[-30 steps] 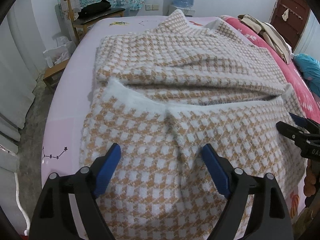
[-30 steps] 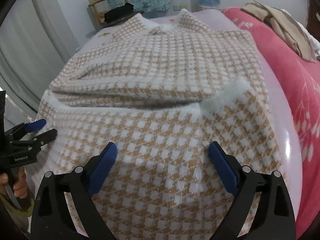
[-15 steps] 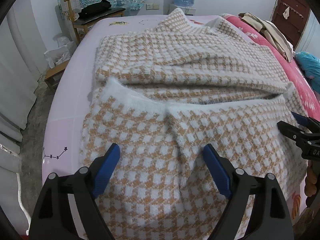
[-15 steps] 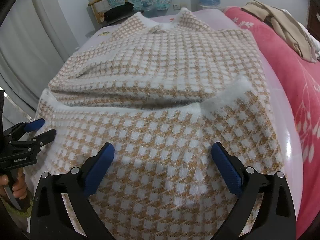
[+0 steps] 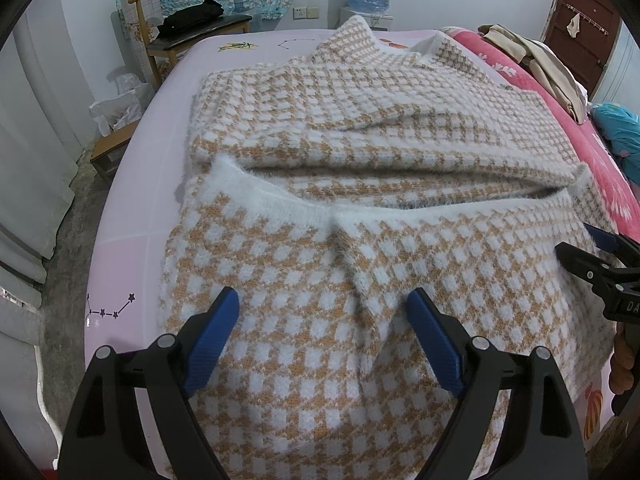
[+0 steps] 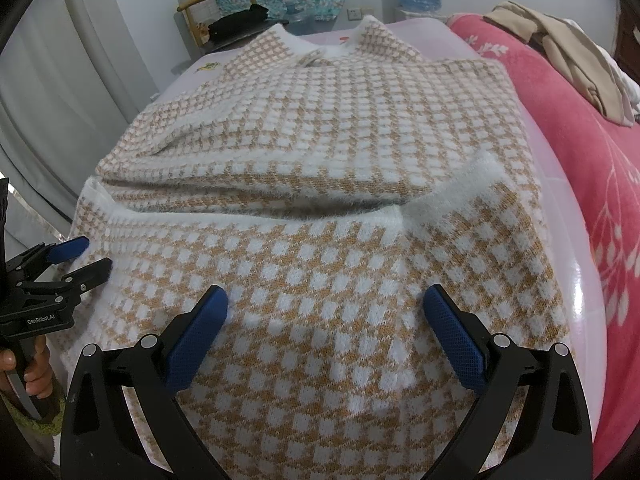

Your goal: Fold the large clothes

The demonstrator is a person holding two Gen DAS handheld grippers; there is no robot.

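Both grippers, left gripper (image 5: 322, 332) and right gripper (image 6: 326, 330), had jaws spread wide, the right one's just finished opening, nothing pinched. The sweater (image 5: 360, 184) lay right under and ahead of them on the bed (image 5: 132, 216), bottom folded up. My guess: that loose fuzzy flap could've slid back or bunched.

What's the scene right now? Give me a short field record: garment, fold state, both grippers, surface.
garment: checked sweater, tan and white, collar at the far end
fold state: near hem part lies folded up over the body, fuzzy white edge across the middle
left gripper: open, over the folded part, nothing gripped
right gripper: open, jaws just widened, nothing between them
surface: pink bed sheet
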